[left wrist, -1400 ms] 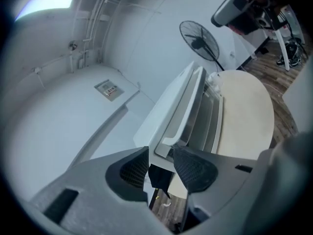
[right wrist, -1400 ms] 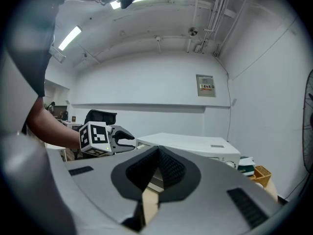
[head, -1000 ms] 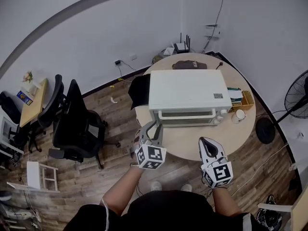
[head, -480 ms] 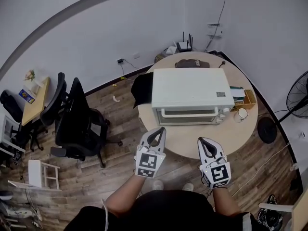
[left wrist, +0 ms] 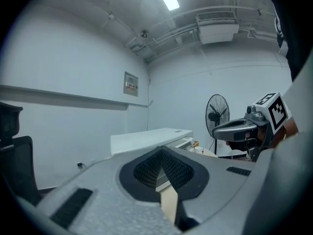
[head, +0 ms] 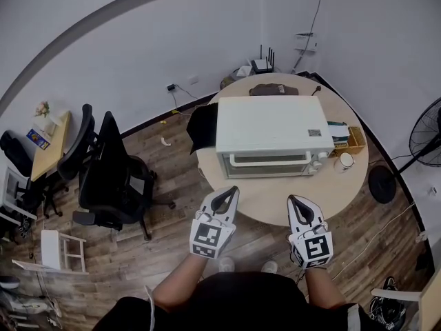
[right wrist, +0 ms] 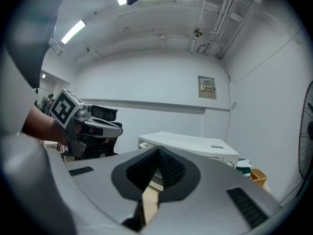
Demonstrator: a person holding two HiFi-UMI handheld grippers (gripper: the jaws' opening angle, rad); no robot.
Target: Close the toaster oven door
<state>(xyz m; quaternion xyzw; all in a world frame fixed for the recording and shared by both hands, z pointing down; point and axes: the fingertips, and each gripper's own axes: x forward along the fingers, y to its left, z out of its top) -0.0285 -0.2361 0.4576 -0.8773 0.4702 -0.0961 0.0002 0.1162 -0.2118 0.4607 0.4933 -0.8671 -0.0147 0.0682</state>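
Observation:
The white toaster oven (head: pixel 269 126) stands on the round wooden table (head: pixel 269 198), its glass door (head: pixel 265 163) upright against the front with the handle across the top. My left gripper (head: pixel 227 193) is shut and empty over the table's near edge, short of the door. My right gripper (head: pixel 298 202) hovers beside it, also shut with nothing held. In the left gripper view the oven (left wrist: pixel 146 138) shows beyond my closed left gripper (left wrist: pixel 161 152), with the right gripper (left wrist: pixel 242 129) off to the side. In the right gripper view the oven (right wrist: pixel 190 143) lies past my right gripper (right wrist: pixel 157 152).
A mug (head: pixel 342 161) and a wooden box (head: pixel 355 139) sit right of the oven; a dark bag (head: pixel 271 89) and a router (head: pixel 260 66) lie behind it. Black office chairs (head: pixel 110 178) stand to the left, a floor fan (head: pixel 424 133) to the right.
My left gripper, open near the oven's lower left front a second ago, has drawn back toward me and shut. The right gripper has barely moved.

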